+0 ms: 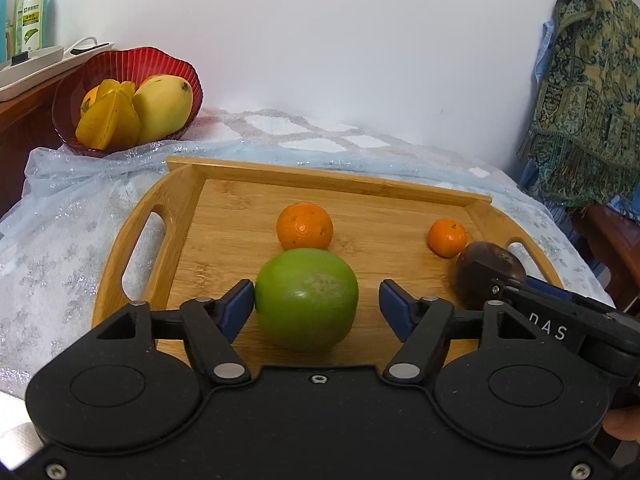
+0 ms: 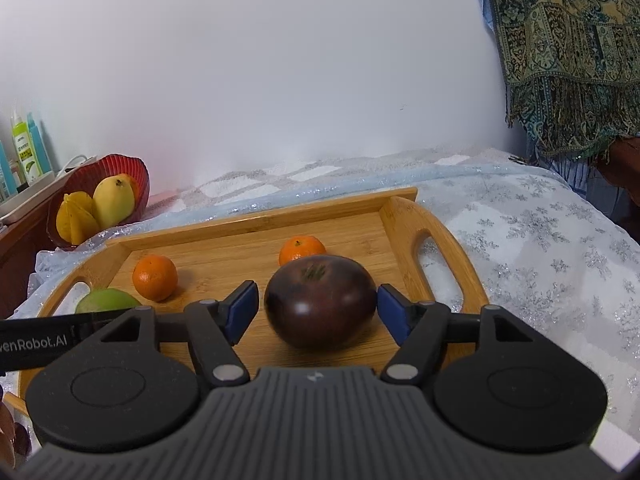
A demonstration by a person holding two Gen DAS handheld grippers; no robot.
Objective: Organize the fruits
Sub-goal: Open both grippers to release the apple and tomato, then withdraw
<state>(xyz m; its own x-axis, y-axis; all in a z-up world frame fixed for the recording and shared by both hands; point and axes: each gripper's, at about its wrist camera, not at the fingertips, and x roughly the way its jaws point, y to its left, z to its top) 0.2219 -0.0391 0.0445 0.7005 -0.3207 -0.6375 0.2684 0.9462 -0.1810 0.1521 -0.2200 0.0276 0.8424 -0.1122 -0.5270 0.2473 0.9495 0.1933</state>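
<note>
Through the left wrist camera we see our left gripper [image 1: 316,304] spread around a green fruit [image 1: 306,299] on the wooden tray [image 1: 280,178]; its left pad touches the skin, the right stands apart. A big orange [image 1: 305,226] sits just behind, a small orange [image 1: 447,237] to the right.

Through the right wrist camera our right gripper [image 2: 316,306] is spread around a dark purple fruit [image 2: 320,302] on the tray, the right pad touching. A red bowl [image 2: 120,168] of yellow fruit stands far left.

A patterned green-gold shawl [image 1: 588,92] hangs at the right; bottles [image 1: 32,12] stand far left above a white tray [image 1: 32,64].
</note>
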